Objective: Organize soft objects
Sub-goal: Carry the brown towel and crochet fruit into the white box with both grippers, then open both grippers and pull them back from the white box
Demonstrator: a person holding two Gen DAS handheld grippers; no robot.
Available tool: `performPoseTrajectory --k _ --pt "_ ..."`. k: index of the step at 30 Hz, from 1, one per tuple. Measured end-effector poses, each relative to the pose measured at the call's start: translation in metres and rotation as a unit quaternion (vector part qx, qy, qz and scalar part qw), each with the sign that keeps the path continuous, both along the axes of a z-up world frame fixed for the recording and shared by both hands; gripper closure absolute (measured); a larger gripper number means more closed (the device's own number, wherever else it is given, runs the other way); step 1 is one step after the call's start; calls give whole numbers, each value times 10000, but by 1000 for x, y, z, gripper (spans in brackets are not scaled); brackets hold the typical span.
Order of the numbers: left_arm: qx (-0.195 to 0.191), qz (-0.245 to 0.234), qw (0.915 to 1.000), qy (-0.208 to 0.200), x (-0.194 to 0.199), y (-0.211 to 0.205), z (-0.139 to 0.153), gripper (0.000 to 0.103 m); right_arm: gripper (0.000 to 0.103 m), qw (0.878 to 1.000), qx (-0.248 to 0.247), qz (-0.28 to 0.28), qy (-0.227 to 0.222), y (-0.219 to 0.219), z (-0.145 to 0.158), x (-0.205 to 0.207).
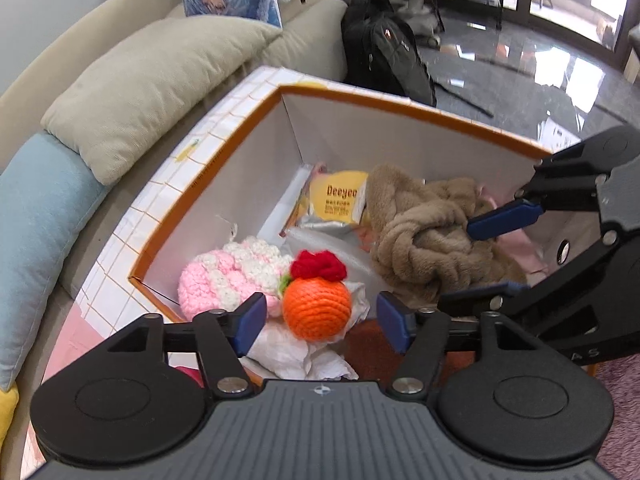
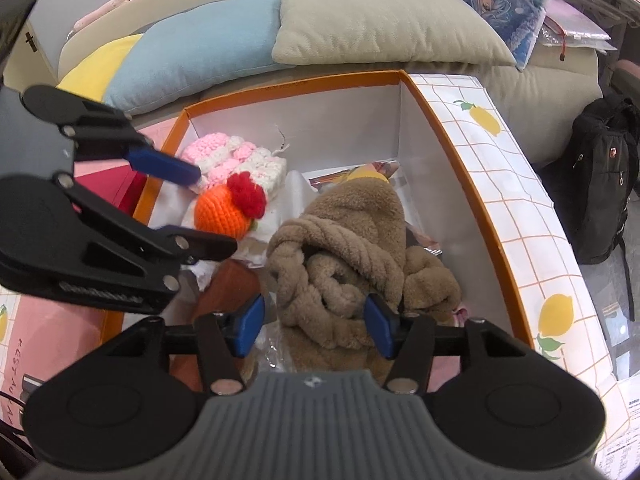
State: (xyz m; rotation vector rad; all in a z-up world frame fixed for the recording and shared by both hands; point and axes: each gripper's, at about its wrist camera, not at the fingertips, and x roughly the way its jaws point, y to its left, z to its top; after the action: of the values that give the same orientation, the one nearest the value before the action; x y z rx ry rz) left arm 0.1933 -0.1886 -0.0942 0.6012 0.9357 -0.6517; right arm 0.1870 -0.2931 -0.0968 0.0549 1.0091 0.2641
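Observation:
An orange crocheted ball (image 1: 316,308) with a red knitted top lies in the white box with the orange rim (image 1: 400,106), next to a pink and white crocheted piece (image 1: 228,276). My left gripper (image 1: 320,322) is open, its jaws on either side of the ball. A brown plush knot (image 2: 340,256) lies in the same box (image 2: 280,84). My right gripper (image 2: 314,324) is open, its jaws on either side of the plush. The ball (image 2: 224,210) and the left gripper (image 2: 192,208) also show in the right wrist view. The right gripper (image 1: 488,256) shows in the left wrist view.
A yellow packet (image 1: 336,200) and crumpled white paper (image 1: 304,356) also lie in the box. A sofa with beige (image 1: 152,84) and blue (image 1: 36,248) cushions stands behind it. A black backpack (image 1: 384,52) sits on the glossy floor.

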Motion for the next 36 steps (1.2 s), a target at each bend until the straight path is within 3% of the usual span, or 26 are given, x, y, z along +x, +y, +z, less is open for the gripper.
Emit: performPoseTrajectory --k 5,11,19,24,27,33,36 --pt "-185 7 9997 -175 -4 6 18 25 41 9999 -90 84 35 3 7 -4" --pt "-593 48 9958 -692 -21 14 60 25 41 9997 -169 131 -111 6 28 -12" --pt "-1133 309 9814 -1520 -55 37 122 25 38 9988 -143 112 -464 11 74 -30" --pt "-1382 620 9717 -1813 -73 58 152 21 37 9968 26 119 -785 22 112 -44" --pt "-1463 899 9606 -2185 -84 74 163 20 23 9938 77 0 -1108 31 135 -53" --pt "-1409 1682 9340 -2821 -111 110 168 16 10 9824 301 -472 -1783 49 165 -75" --pt "-1407 2098 9155 -3133 -126 128 168 12 5 9763 385 -685 -2016 59 171 -87"
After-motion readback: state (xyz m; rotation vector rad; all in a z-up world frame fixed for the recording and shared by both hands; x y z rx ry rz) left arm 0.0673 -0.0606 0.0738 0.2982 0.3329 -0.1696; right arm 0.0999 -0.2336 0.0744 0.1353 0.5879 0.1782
